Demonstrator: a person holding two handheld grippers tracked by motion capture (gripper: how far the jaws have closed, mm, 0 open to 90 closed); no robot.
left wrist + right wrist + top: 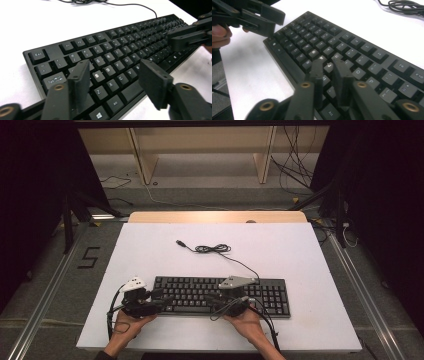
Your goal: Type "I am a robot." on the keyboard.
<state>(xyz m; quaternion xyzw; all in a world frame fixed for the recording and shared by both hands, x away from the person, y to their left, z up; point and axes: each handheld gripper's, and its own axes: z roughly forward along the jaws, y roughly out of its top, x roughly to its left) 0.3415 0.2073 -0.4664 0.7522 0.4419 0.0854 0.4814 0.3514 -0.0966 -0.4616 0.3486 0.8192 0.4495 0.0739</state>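
A black keyboard (195, 287) (120, 50) (352, 45) lies on the white table top (280, 245), near the front edge. My left gripper (162, 302) (115, 67) hovers over the keyboard's left end, jaws wide apart above the S, D, X and C keys, nothing between them. My right gripper (212, 302) (327, 62) hangs over the middle letter keys, its jaws almost together and empty. In the left gripper view the right gripper (175, 37) comes in at the upper right. The left gripper (278, 21) shows at the upper left of the right gripper view.
The keyboard's cable (212, 249) (404, 5) lies in a loose coil behind it and ends in a USB plug (179, 242). Beyond the table stand a wooden shelf frame (145, 160), floor cables (295, 175) and black stand legs (67, 215).
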